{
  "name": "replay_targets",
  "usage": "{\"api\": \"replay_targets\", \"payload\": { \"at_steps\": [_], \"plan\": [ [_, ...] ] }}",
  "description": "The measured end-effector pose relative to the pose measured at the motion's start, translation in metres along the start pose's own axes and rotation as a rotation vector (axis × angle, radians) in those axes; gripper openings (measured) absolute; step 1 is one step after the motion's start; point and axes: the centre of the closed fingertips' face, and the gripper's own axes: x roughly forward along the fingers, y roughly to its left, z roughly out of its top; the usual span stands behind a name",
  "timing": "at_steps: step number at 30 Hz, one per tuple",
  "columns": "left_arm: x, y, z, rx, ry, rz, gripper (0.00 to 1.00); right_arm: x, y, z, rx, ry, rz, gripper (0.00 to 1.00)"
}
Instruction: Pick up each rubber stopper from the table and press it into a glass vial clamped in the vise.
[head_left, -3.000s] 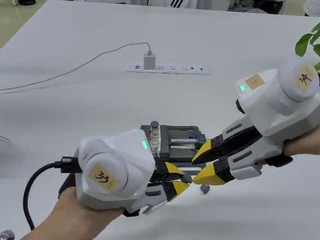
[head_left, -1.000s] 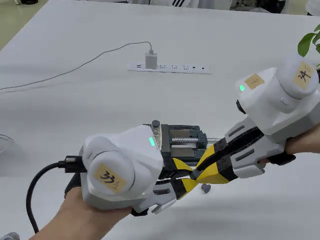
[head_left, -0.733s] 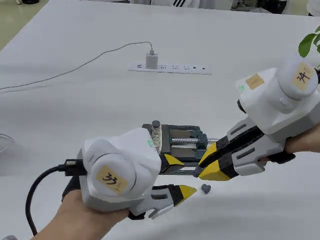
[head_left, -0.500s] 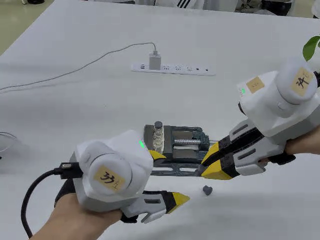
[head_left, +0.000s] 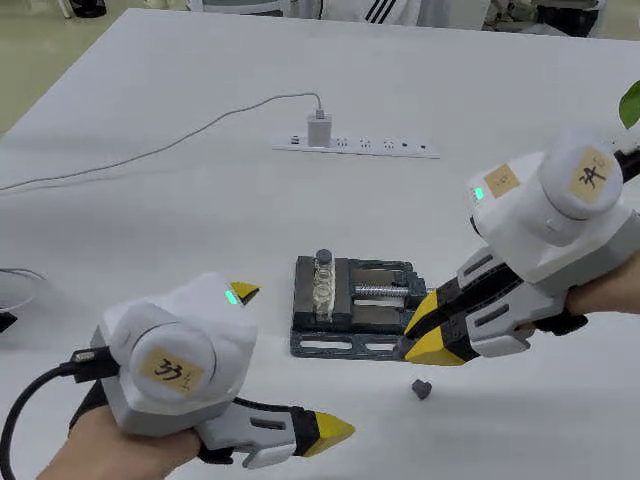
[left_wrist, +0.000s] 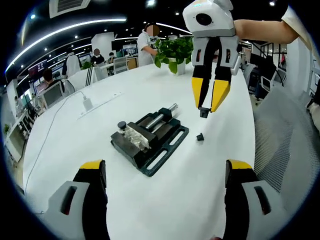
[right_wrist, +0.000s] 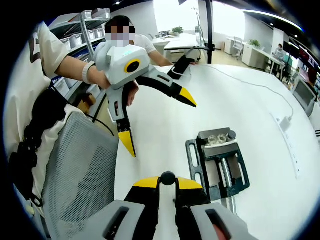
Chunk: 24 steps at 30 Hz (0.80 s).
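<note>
Near left, left gripper (head_left: 290, 361), jaws wide and empty; loose rubber stopper (head_left: 421, 388) on desk (head_left: 200, 200), near right, probably light, soft, grippy, best pinched across its sides; beyond, right gripper (head_left: 410, 343), jaws narrow on second stopper (right_wrist: 167, 177); farther, vise (head_left: 375, 312) clamping glass vials (head_left: 323, 285).

I've got a big white table (head_left: 200, 220) with a power strip (head_left: 360, 147) on it at 12 o'clock. Its white cable (head_left: 150, 155) trails off toward 9. Pale greenish floor (head_left: 40, 50) sits past the table edge at 10.

Left gripper view: dark ceiling, long strip lights (left_wrist: 85, 23) at 11, a vent (left_wrist: 70, 6) next to them, a potted plant (left_wrist: 175, 50) at 12, and desks with monitors (left_wrist: 52, 92) at 9.

Right gripper view: grey mesh chair (right_wrist: 80, 175) at 8, shelving with bins (right_wrist: 92, 15) at 11.
</note>
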Motion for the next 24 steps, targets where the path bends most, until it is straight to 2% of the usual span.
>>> {"api": "replay_targets", "payload": {
  "at_steps": [9, 14, 24],
  "plan": [
    [-0.007, 0.004, -0.006, -0.035, 0.006, 0.02, 0.99, 0.003, -0.006, 0.003, -0.022, 0.022, 0.01, 0.06],
    [-0.008, 0.006, -0.006, -0.052, -0.003, 0.028, 0.99, 0.002, -0.016, 0.009, -0.045, 0.043, 0.008, 0.06],
    [-0.009, 0.013, -0.005, -0.06, -0.022, 0.039, 0.96, 0.005, -0.045, 0.022, -0.164, 0.13, -0.006, 0.06]
  ]
}}
